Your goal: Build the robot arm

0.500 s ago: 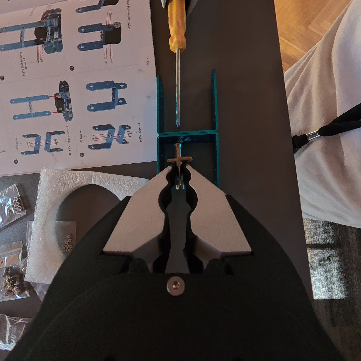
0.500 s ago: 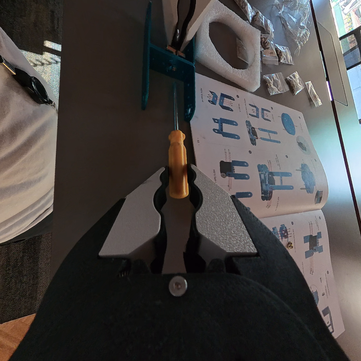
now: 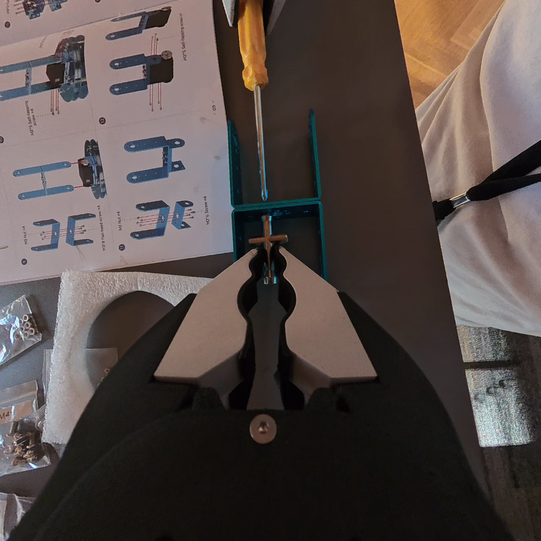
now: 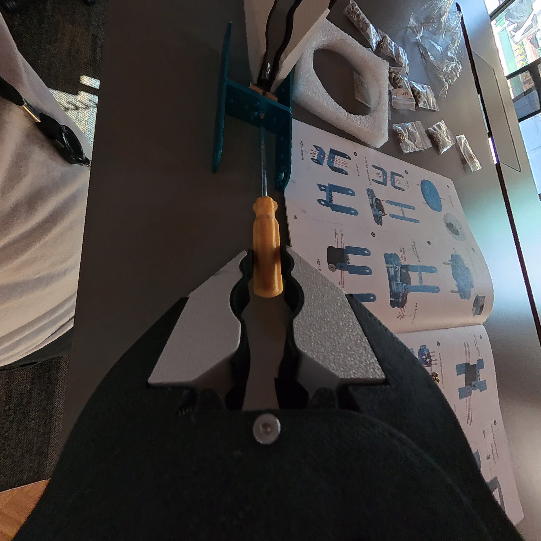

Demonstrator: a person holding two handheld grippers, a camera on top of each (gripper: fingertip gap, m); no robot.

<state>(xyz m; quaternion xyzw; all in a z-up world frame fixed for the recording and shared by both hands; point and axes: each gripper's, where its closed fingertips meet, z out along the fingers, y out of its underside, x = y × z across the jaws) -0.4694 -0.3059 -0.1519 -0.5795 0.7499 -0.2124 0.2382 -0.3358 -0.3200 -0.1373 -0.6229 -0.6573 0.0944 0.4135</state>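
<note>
My left tool [image 3: 267, 251] grips a metal cross wrench [image 3: 268, 238] inside the teal brackets [image 3: 317, 164] on the bench [image 3: 366, 146]; my right tool [image 4: 265, 254] clamps the yellow screwdriver [image 4: 266, 234], tip at their joined backs.

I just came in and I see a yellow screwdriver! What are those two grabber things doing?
The right gripper is shut on a yellow-handled screwdriver, its tip pointing at the joined wall of two teal metal brackets on the dark table. The left gripper is shut on a small cross-shaped metal tool inside the nearer bracket. An open instruction booklet lies alongside.
</note>
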